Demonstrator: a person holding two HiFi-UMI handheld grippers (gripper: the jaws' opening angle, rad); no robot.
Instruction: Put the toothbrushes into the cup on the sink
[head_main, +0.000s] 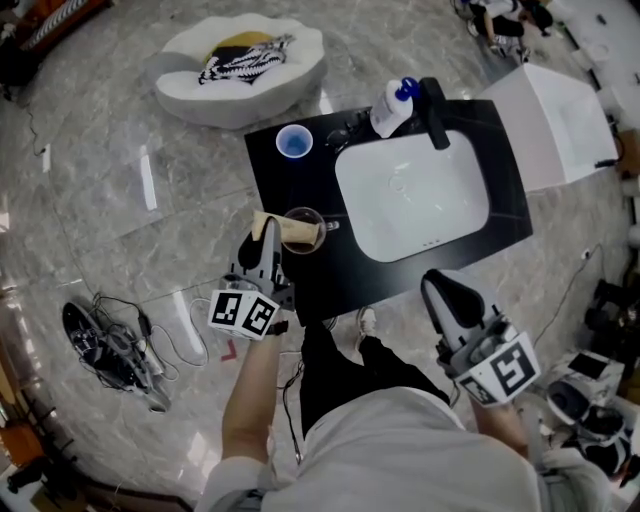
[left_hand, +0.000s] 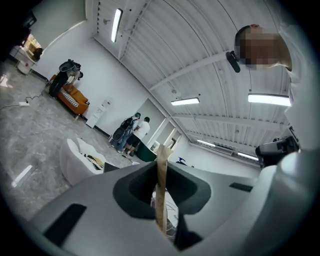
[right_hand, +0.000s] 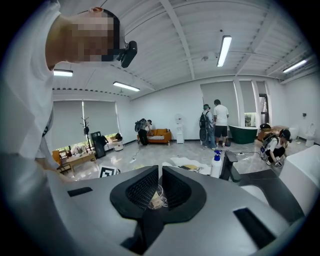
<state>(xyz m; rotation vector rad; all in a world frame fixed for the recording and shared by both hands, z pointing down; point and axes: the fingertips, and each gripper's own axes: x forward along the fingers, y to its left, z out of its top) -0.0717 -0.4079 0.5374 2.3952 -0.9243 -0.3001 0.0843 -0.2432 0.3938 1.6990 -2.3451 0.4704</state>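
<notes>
A clear glass cup (head_main: 303, 230) stands on the black counter (head_main: 480, 240), left of the white sink (head_main: 412, 195). My left gripper (head_main: 268, 232) is at the cup's left side, shut on a tan bamboo toothbrush (head_main: 292, 233) that reaches level across the cup's mouth. In the left gripper view the toothbrush (left_hand: 161, 190) is a thin tan strip pinched upright between the jaws of the left gripper (left_hand: 161, 172). My right gripper (head_main: 445, 292) hovers at the counter's front edge, jaws together and empty. Past the right gripper (right_hand: 160, 187) the cup (right_hand: 156, 197) shows with something tan in it.
A blue cup (head_main: 293, 141) sits at the counter's far left corner. A white bottle with a blue cap (head_main: 393, 107) and a black faucet (head_main: 434, 112) stand behind the sink. On the floor are a white seat (head_main: 240, 70), cables (head_main: 110, 345) and a white box (head_main: 555, 120).
</notes>
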